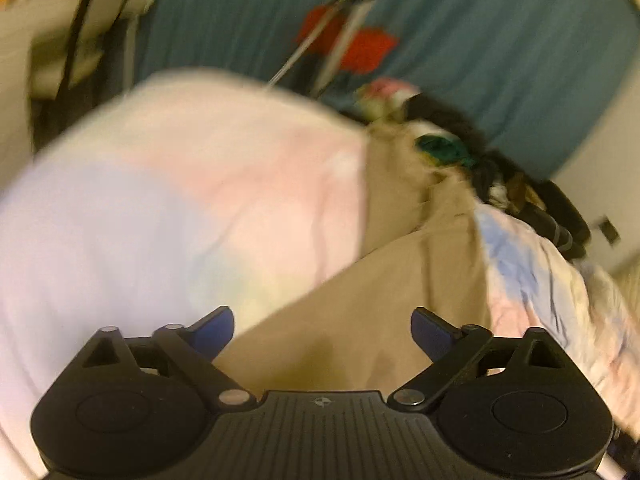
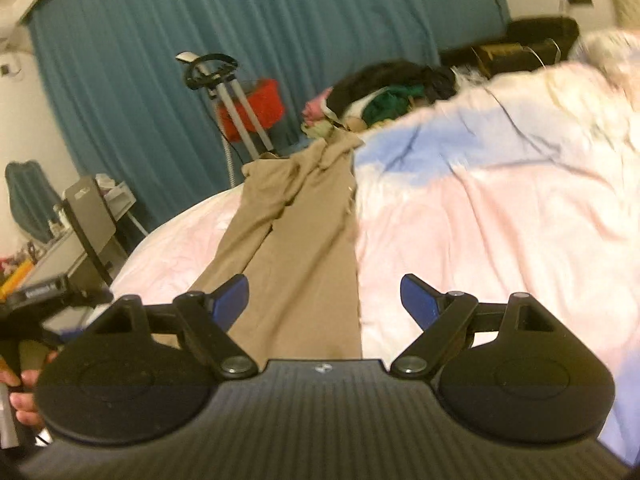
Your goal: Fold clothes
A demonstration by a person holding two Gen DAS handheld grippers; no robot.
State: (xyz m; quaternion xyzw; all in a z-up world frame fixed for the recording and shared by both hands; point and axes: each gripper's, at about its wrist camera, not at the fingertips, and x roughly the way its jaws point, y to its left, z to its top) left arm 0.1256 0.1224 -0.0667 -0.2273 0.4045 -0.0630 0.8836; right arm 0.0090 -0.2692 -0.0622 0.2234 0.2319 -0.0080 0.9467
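Tan trousers (image 2: 304, 216) lie stretched out lengthwise on a pastel pink and blue bedspread (image 2: 500, 216), legs side by side, waist end toward a clothes pile. My right gripper (image 2: 325, 300) is open above the near end of the trouser legs, nothing between its blue fingers (image 2: 232, 300). In the blurred left wrist view the same tan trousers (image 1: 360, 320) fill the space under my left gripper (image 1: 322, 332), which is open and holds nothing. The bedspread (image 1: 140, 220) spreads to the left.
A pile of dark, green and pink clothes (image 2: 384, 88) sits at the bed's far end. Teal curtains (image 2: 200, 40), a garment steamer stand (image 2: 224, 92) with a red item, and a desk with a laptop (image 2: 88, 216) line the left side. A hand (image 2: 24, 396) grips the other handle.
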